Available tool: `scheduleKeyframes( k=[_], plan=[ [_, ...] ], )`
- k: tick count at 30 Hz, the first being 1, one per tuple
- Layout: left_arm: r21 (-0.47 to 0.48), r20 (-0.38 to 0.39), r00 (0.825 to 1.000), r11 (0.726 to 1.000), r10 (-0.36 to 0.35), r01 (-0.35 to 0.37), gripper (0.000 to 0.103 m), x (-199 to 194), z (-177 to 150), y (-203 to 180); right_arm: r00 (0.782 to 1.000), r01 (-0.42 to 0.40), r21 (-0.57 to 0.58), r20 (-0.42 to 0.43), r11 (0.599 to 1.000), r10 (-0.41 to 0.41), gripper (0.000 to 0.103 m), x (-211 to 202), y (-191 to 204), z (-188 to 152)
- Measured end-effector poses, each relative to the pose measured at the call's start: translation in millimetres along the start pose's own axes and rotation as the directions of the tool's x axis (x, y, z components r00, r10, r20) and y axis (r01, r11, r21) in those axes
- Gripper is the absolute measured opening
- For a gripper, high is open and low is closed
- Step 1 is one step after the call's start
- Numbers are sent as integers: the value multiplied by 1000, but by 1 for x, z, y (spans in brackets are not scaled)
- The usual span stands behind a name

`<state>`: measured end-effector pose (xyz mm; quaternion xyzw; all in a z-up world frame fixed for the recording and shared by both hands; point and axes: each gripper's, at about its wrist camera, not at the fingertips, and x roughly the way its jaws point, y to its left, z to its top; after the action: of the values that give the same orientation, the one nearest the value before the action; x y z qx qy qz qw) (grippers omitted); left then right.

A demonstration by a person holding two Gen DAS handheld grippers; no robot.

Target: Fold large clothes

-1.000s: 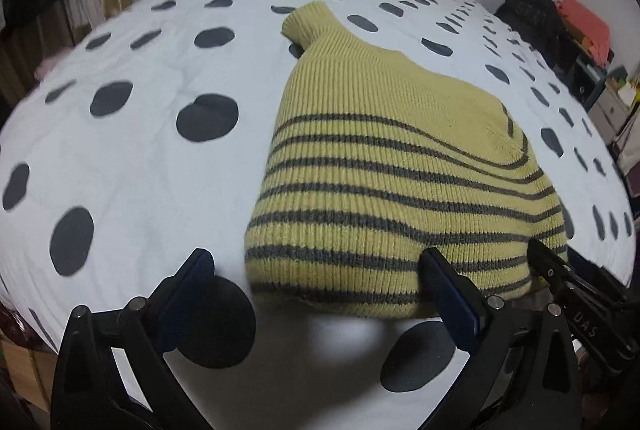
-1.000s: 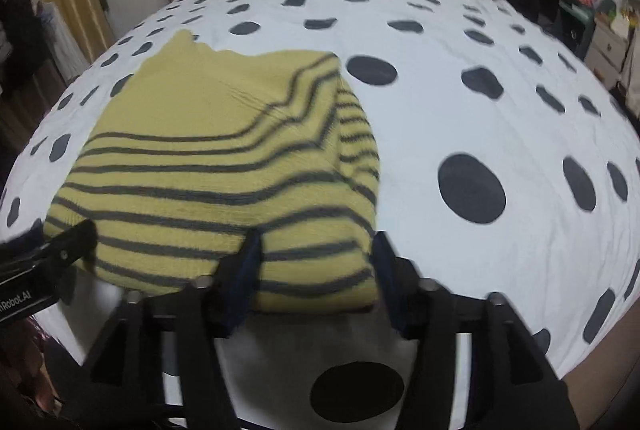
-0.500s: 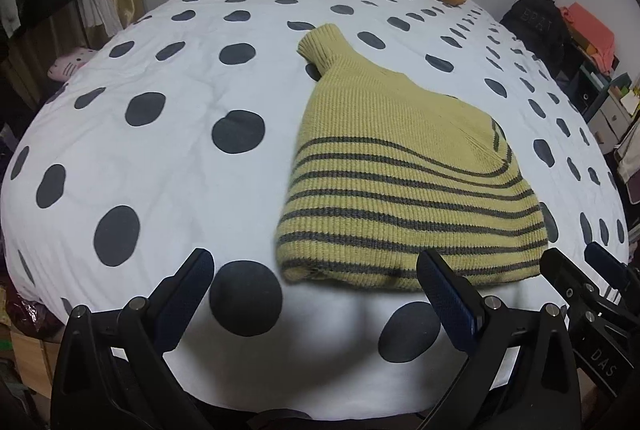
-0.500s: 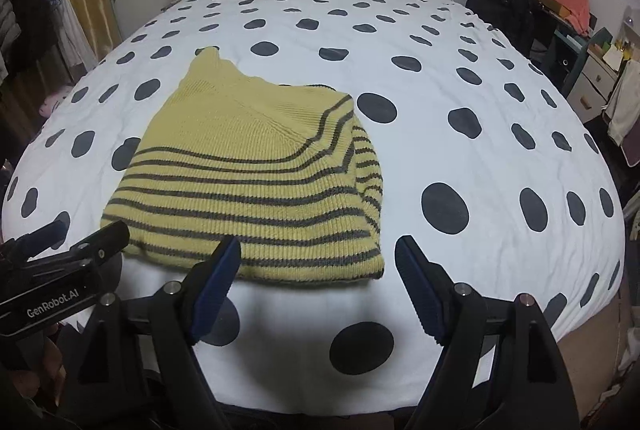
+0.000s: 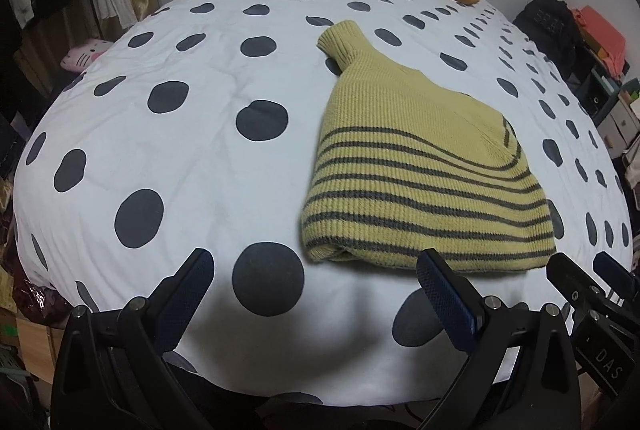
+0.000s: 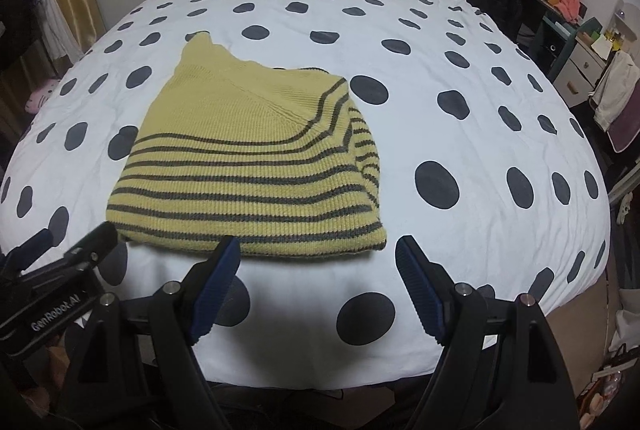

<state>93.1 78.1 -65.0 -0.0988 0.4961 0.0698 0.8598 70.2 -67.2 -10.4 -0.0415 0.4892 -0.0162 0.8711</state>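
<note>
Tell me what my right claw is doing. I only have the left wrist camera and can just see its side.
Observer: The right claw is open and empty at the near end of the bed. The sweater lies just beyond its fingertips.
Operator: Is the sweater's right side tidy?
Observer: A striped layer is folded in along that side, and the edge lies flat on the cover.
Operator: Where's the near right corner relative to the claw?
Observer: In the right wrist view it sits just inside the claw's right fingertip, not touching it.
</note>
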Motion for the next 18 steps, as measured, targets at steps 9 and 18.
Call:
scheduleKeyframes(
  k=[9, 18],
  plan=[
    [27, 2, 1000, 999, -22, 22, 102, -8, -1, -10, 1000, -2, -11, -2, 1000, 2, 80, -5, 3, -3],
    [46, -5, 1000, 999, -16, 16, 102, -10, -2, -15, 1000, -7, 2, -15, 1000, 7, 80, -4, -1, -5]
  ],
)
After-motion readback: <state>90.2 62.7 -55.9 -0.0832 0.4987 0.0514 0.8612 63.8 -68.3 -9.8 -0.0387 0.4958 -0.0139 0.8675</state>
